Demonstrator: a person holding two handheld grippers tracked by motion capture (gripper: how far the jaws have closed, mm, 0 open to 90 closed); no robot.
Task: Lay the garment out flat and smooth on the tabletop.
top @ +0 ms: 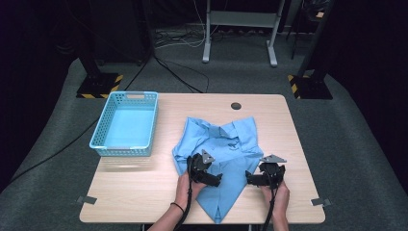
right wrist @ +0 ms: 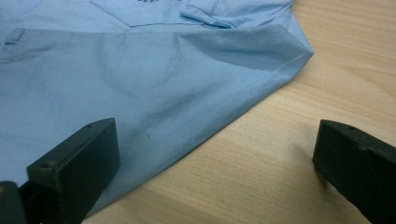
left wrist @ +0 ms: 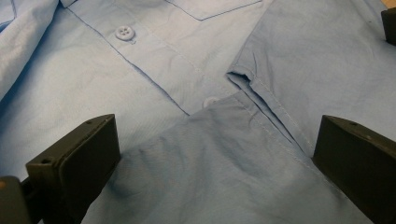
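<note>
Blue shirt [top: 226,154] lies partly folded toward the counter's [top: 144,192] near edge. Left gripper [top: 208,177] and right gripper [top: 260,178] — fingers apart, nothing held. Risk: a shallow pinch catches one layer only — fold slips open.

Light blue button shirt [top: 222,144] spread on pale wooden bench [top: 144,192].
Right of empty blue plastic mesh basket [top: 126,123]; behind both hand-held grippers.

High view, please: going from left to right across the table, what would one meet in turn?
Blue basket → left gripper, over the light blue shirt → right gripper, at the shirt's right edge → bare wooden table.
</note>
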